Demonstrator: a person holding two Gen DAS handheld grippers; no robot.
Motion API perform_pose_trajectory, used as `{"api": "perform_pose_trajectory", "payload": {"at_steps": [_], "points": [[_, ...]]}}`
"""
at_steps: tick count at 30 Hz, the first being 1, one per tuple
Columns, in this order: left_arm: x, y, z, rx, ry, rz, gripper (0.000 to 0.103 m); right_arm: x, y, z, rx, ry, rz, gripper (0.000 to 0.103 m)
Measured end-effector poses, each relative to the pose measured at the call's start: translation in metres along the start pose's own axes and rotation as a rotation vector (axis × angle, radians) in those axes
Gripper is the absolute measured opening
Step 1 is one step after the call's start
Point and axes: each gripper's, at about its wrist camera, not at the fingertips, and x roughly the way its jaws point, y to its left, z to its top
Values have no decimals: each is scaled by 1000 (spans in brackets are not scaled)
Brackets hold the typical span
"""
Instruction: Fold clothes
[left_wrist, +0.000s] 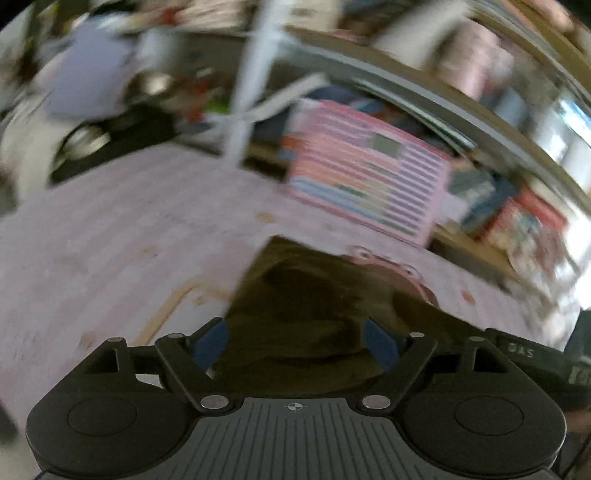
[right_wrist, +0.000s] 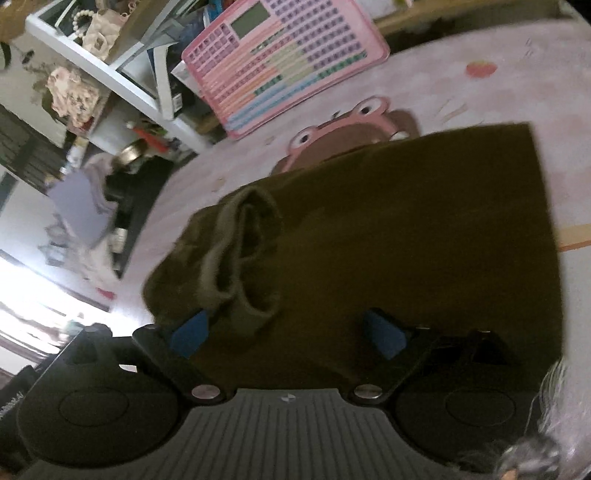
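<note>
Olive garment (right_wrist: 388, 229) flat on pink rug (right_wrist: 461, 96), directly under both claws; right claw (right_wrist: 291, 332) wide, empty, nearer the bunched collar (right_wrist: 240, 258); left claw (left_wrist: 295, 343) wide, empty, over an edge.

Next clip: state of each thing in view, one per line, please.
Garment: olive, folded flat on the rug, ribbed collar showing.
Left claw: open, over the garment, gripping nothing.
Right claw: open, over the garment, gripping nothing.
Pink board: propped, tilted.
</note>
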Motion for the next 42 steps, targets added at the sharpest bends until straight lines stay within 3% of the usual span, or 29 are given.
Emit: {"api": "perform_pose_trajectory", "payload": {"at_steps": [3,8,10,12,15,16,17,20,24,27,33,42], "points": [[-4,14,-3,-64,8,38,84,15,4,7,45,39,54,95],[-3,19,-1,-59,9,49,84,42,14,16,125,43,59,94],[-2,19,2,-45,5,42,84,52,16,19,190,44,75,81],[-3,18,4,-31,0,37,84,62,16,20,250,83,75,27],[-4,17,7,-7,-8,30,84,50,22,20,296,94,239,21],[-4,17,8,-1,-10,27,84,42,22,18,323,90,313,21],[-4,16,9,5,-11,25,84,36,19,15,347,92,334,21],[0,14,9,12,-3,13,84,46,-1,5,401,119,208,21],[3,8,9,35,11,4,84,59,-26,-3,501,126,196,30],[6,6,8,33,16,1,84,50,-20,1,428,117,180,41],[11,-5,5,37,28,-15,84,18,-8,6,226,88,116,49],[25,-43,-13,94,74,-37,84,-36,5,-15,-161,-45,-90,58]]}}
